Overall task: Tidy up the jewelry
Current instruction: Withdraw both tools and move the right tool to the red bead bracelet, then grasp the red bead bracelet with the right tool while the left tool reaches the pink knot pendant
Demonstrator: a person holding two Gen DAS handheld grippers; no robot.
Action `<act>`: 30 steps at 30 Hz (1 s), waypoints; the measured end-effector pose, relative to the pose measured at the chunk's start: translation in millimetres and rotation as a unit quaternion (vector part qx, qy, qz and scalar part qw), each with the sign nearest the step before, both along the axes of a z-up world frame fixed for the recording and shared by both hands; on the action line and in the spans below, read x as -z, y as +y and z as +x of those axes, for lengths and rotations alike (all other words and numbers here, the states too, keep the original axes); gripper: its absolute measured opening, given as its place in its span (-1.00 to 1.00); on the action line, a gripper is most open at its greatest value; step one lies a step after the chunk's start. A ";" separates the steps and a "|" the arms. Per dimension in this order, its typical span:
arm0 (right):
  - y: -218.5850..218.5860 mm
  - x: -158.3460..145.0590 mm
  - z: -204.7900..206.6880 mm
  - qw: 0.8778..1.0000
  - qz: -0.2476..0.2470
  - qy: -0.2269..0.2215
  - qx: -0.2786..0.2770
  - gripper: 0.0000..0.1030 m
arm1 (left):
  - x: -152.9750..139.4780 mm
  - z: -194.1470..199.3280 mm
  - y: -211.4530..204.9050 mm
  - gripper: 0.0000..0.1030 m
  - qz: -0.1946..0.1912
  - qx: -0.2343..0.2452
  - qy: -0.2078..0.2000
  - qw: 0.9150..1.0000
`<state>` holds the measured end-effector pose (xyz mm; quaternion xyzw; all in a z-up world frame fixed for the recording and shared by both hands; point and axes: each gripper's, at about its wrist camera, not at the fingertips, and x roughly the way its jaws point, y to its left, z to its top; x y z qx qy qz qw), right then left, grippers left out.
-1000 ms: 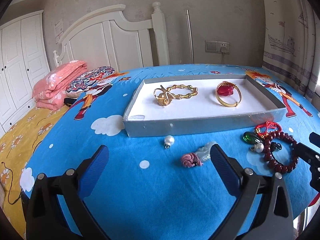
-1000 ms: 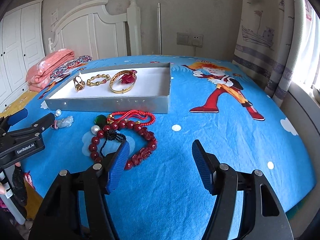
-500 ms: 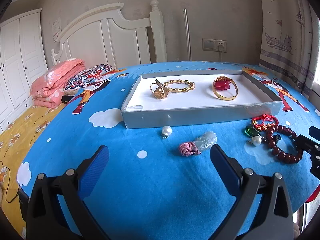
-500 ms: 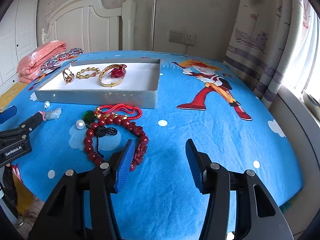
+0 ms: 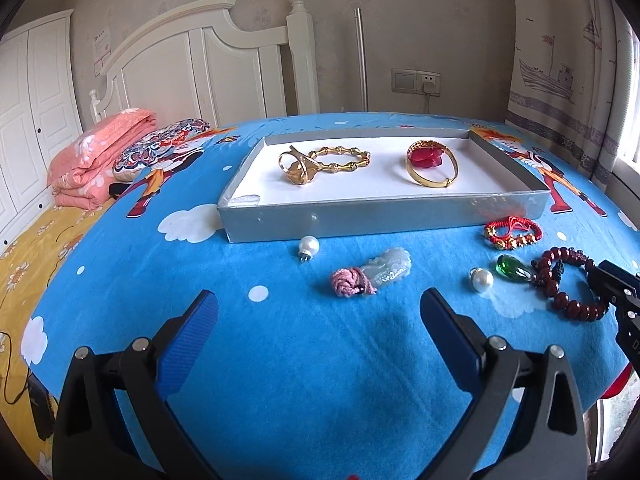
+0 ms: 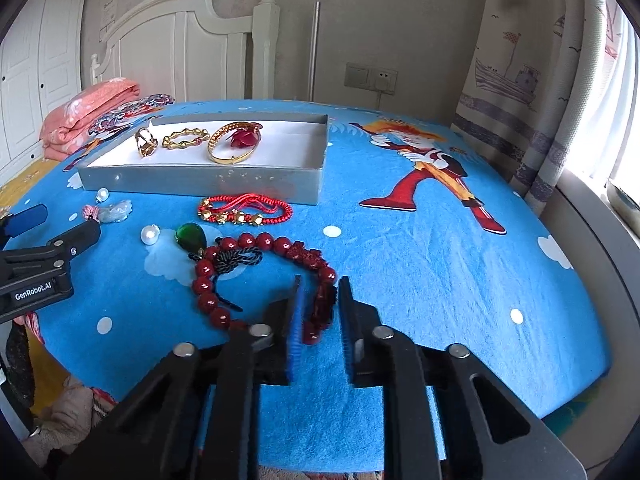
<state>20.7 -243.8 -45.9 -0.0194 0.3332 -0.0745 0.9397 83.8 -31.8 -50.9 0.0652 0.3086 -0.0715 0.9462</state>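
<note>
A grey tray (image 5: 384,220) (image 6: 200,180) on the blue bedspread holds a gold ring (image 5: 298,168), a gold chain bracelet (image 5: 344,158) and a gold bangle with a red flower (image 5: 430,162). In front lie two pearls (image 5: 309,246) (image 5: 481,280), a jade pendant with pink knot (image 5: 374,274), a red cord bracelet (image 6: 244,210), a green gem (image 6: 191,237) and a dark red bead bracelet (image 6: 264,272). My right gripper (image 6: 318,308) has its fingers narrowed around the bead bracelet's near side. My left gripper (image 5: 320,320) is open and empty, short of the jade pendant.
Folded pink quilt (image 5: 96,156) and patterned pillow (image 5: 156,148) lie at the left by the white headboard (image 5: 208,68). Curtains (image 6: 540,100) hang at the right. The bed edge drops off near both grippers.
My right gripper moved forward over the bead bracelet and its fingers closed in from wide open to a narrow gap around the beads. My left gripper drew back slightly, still open.
</note>
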 end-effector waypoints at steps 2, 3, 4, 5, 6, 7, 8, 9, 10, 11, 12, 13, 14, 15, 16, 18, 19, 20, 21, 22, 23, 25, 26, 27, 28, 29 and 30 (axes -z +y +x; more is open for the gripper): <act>1.7 1.2 -2.1 1.000 -0.005 -0.010 0.000 -0.77 | 0.1 1.6 3.4 0.90 -0.013 0.002 0.007 1.000; 1.1 1.5 -2.7 1.000 -0.003 -0.012 0.000 -0.77 | 0.4 2.4 4.1 0.90 -0.017 0.004 0.010 1.000; -0.1 1.6 -3.0 1.000 0.001 -0.014 0.000 -0.77 | 0.4 2.9 3.8 0.90 -0.017 0.004 0.012 1.000; -1.3 1.7 -3.0 1.000 0.005 -0.015 0.000 -0.77 | 0.3 3.5 2.5 0.90 -0.016 0.005 0.013 1.000; -1.9 1.8 -2.9 1.000 0.007 -0.016 0.000 -0.77 | -0.3 4.3 0.8 0.90 -0.015 0.008 0.014 1.000; -2.2 1.7 -3.0 1.000 0.008 -0.016 0.000 -0.77 | -1.0 5.3 -0.9 0.90 -0.016 0.011 0.015 1.000; -2.6 2.1 -2.9 1.000 0.008 -0.017 -0.001 -0.77 | -2.1 7.0 -2.3 0.90 -0.016 0.011 0.015 1.000; -3.3 2.2 -2.9 1.000 0.010 -0.018 -0.001 -0.77 | -3.0 8.6 -3.9 0.84 -0.015 0.011 0.015 1.000; -3.9 2.1 -2.9 1.000 0.012 -0.019 -0.001 -0.77 | -3.5 11.3 -5.7 0.77 -0.013 0.012 0.019 1.000; -4.9 2.2 -2.9 1.000 0.015 -0.019 -0.002 -0.77 | -3.8 15.0 -8.0 0.74 -0.010 0.013 0.025 1.000; -5.3 2.4 -3.3 1.000 0.018 -0.020 -0.002 -0.77 | -3.5 18.3 -10.2 0.65 -0.008 0.013 0.032 0.999; -6.2 2.6 -3.7 1.000 0.022 -0.021 -0.003 -0.77 | -2.9 21.7 -12.2 0.56 -0.005 0.015 0.038 0.999; -7.9 2.7 -4.3 0.999 0.027 -0.022 -0.003 -0.77 | -2.6 24.7 -14.6 0.52 -0.003 0.016 0.044 0.999; -10.1 2.6 -4.7 0.999 0.033 -0.023 -0.003 -0.77 | -2.5 27.9 -17.0 0.48 -0.001 0.018 0.048 0.999; -11.9 2.6 -4.9 0.999 0.037 -0.023 -0.003 -0.77 | -2.4 30.3 -19.8 0.42 0.003 0.021 0.051 0.998; -14.5 2.6 -5.2 0.999 0.043 -0.024 -0.003 -0.77 | -0.7 33.5 -27.1 0.29 0.011 0.030 0.056 0.998; -15.5 2.7 -5.5 0.999 0.045 -0.025 -0.003 -0.77 | -0.7 33.7 -29.7 0.19 0.012 0.035 0.054 0.998; -16.3 2.7 -6.0 0.999 0.048 -0.026 -0.003 -0.77 | -0.1 33.1 -31.6 0.11 0.010 0.040 0.054 0.998; -17.5 2.9 -6.2 0.998 0.051 -0.026 -0.003 -0.77 | 0.2 33.2 -33.1 -0.04 0.006 0.048 0.056 0.997; -18.2 3.1 -6.3 0.998 0.053 -0.026 -0.003 -0.77 | 0.6 32.1 -34.9 -0.13 0.006 0.052 0.055 0.997; -18.4 3.1 -6.3 0.998 0.053 -0.027 -0.003 -0.77 | 0.7 31.4 -37.0 -0.13 0.010 0.052 0.052 0.997; -18.0 3.2 -6.3 0.998 0.053 -0.027 -0.003 -0.77 | 1.6 29.4 -39.1 -0.16 0.016 0.053 0.045 0.997; -18.0 3.3 -6.3 0.998 0.052 -0.027 -0.003 -0.77 | 2.1 28.1 -38.6 -0.16 0.012 0.054 0.043 0.998; -17.4 3.5 -6.7 0.998 0.051 -0.027 -0.002 -0.77 | 2.6 26.8 -37.7 -0.18 0.008 0.055 0.042 0.998; -17.2 3.4 -6.5 0.998 0.051 -0.027 -0.002 -0.77 | 2.9 25.5 -37.3 -0.20 0.007 0.057 0.039 0.998; -17.0 3.3 -6.3 0.998 0.050 -0.027 -0.001 -0.77 | 3.0 23.5 -37.4 -0.21 0.009 0.059 0.035 0.998; -16.9 3.1 -6.4 0.998 0.049 -0.027 -0.001 -0.77 | 3.2 21.8 -38.0 -0.22 0.011 0.061 0.032 0.998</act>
